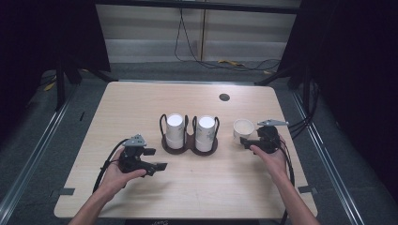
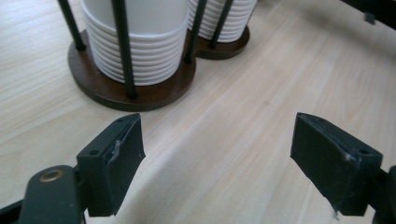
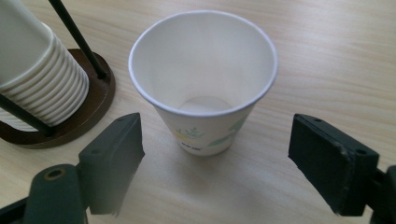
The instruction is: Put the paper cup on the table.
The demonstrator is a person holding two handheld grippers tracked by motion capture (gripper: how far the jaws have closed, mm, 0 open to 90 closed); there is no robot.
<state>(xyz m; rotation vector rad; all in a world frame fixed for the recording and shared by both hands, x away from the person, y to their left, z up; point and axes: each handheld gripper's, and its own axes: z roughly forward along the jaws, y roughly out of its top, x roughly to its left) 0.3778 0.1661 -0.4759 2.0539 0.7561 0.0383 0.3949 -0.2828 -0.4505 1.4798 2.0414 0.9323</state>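
Observation:
A single white paper cup (image 1: 243,128) (image 3: 203,79) with a small green print stands upright and empty on the table, right of the cup holder. My right gripper (image 1: 245,141) (image 3: 215,163) is just in front of it, its jaws open and wide apart, touching nothing. Two stacks of white cups (image 1: 174,131) (image 1: 205,133) sit upside down in a dark double holder (image 1: 189,145) (image 2: 140,95) with thin black posts. My left gripper (image 1: 157,159) (image 2: 219,161) rests open at the front left, pointing at the holder with bare wood between its jaws.
The wooden table (image 1: 141,101) has a round dark grommet (image 1: 224,97) at the back. Cables lie on the floor beyond the far edge. The person's forearms come in from the near edge.

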